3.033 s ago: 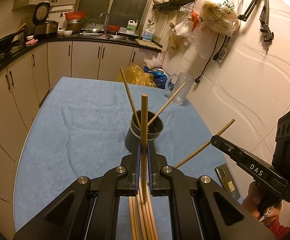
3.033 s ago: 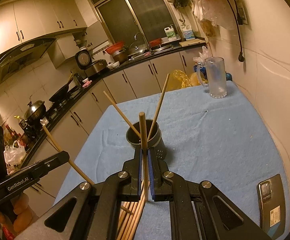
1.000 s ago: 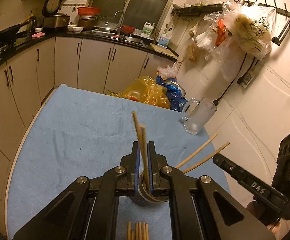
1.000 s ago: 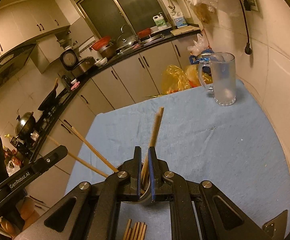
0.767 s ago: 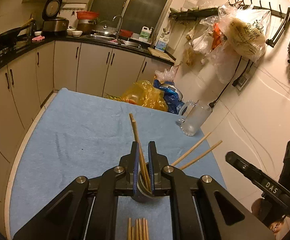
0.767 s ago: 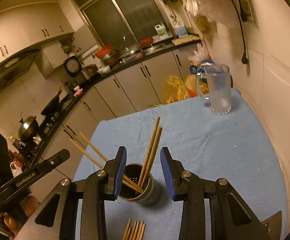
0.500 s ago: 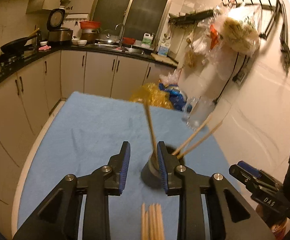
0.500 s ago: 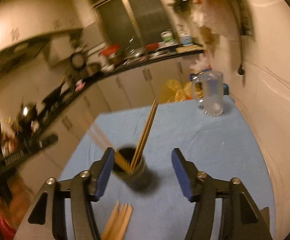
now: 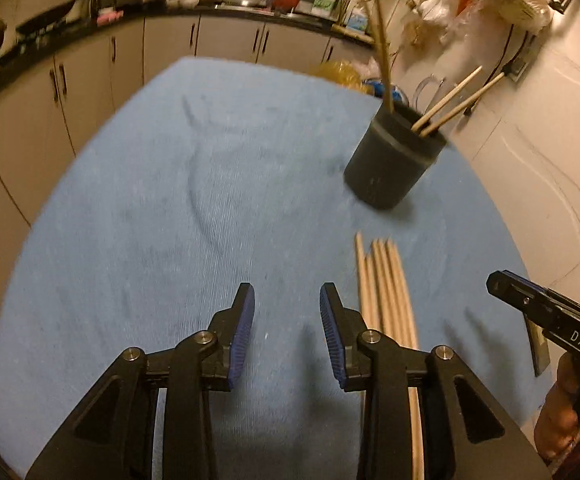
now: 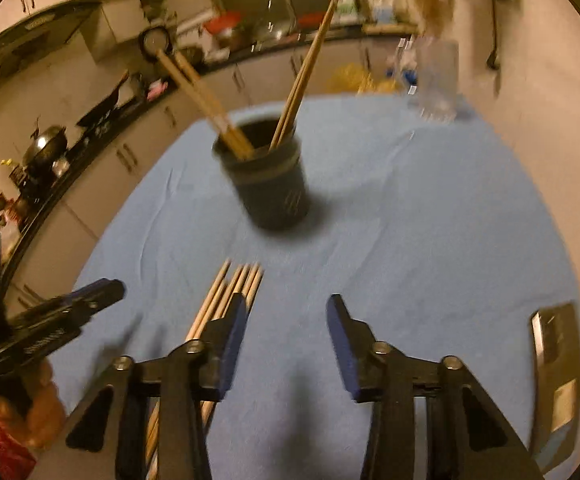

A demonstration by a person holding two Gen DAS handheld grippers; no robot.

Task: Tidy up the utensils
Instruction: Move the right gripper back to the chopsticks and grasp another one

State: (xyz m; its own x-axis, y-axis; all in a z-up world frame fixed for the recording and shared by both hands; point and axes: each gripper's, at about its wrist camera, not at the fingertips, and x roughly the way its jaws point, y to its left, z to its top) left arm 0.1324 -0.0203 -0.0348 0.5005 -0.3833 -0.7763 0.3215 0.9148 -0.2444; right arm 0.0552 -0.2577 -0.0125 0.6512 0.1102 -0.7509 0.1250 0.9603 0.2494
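Kitchen, dim; table under blue cloth (image 9: pixel 137 208), cabinets (image 9: pixel 89 76) at 11 o'clock, glass mug (image 10: pixel 436 76) at 1. One dark holder (image 10: pixel 267 184) with four chopsticks (image 10: pixel 304 76). Five loose chopsticks (image 9: pixel 386 284) flat on the cloth, at 6 from the holder. Left gripper (image 9: pixel 285 320) and right gripper (image 10: pixel 285 324) both spread, empty. One phone (image 10: pixel 556 376) at 4

Your right gripper (image 10: pixel 285 312) hangs with jaws spread wide and nothing between them, above the blue cloth (image 10: pixel 410 220). The dark cup (image 10: pixel 269 184) stands upright toward the cloth's far side, holding two leaning pairs of chopsticks (image 10: pixel 306 68). Loose chopsticks (image 10: pixel 229 292) lie flat just beside your left finger (the picture is blurred).
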